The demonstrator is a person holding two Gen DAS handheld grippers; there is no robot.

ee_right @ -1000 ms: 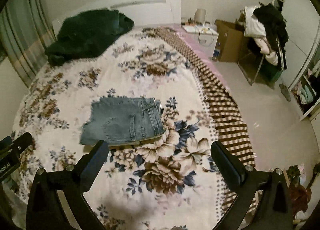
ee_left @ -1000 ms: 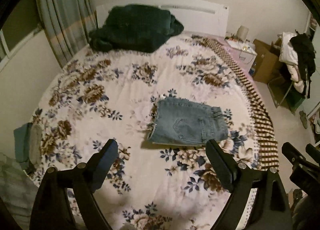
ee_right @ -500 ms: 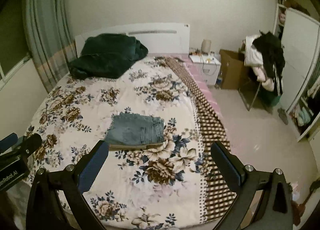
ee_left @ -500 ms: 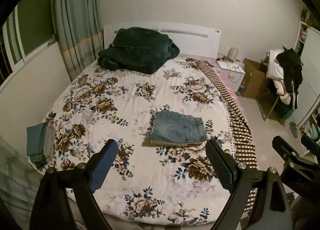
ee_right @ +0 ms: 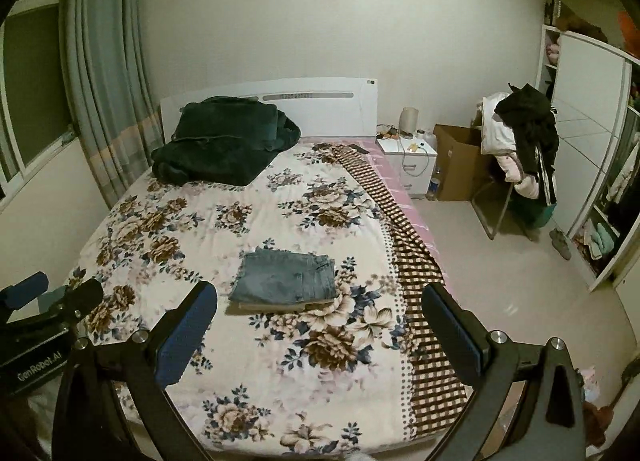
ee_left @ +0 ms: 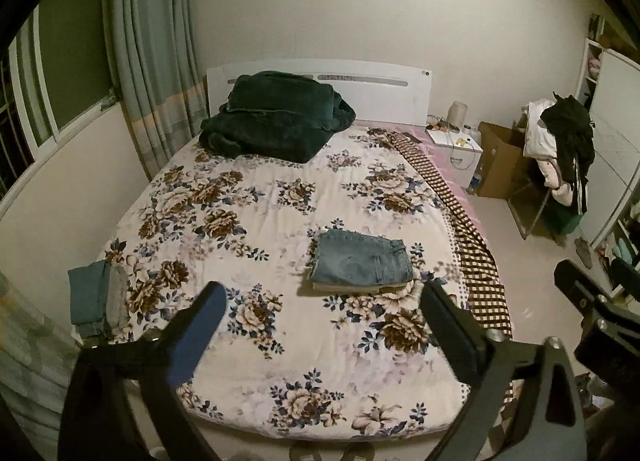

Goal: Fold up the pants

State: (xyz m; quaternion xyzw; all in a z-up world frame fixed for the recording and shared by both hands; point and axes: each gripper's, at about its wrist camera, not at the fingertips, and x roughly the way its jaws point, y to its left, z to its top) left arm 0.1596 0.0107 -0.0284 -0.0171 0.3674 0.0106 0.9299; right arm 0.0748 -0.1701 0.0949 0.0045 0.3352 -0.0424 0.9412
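Lying folded, jeans [ee_left: 362,263] near green blanket [ee_left: 276,121], bed [ee_left: 256,213].

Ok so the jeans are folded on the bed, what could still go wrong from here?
Two risks, both modest. The folded jeans lie on a soft floral bedspread, so bumping the bed could loosen the layers; a paler edge already peeks out underneath. Both grippers, left and right, are open and clear of them, so reaching for the folded teal pile at the bed's edge could knock it off.
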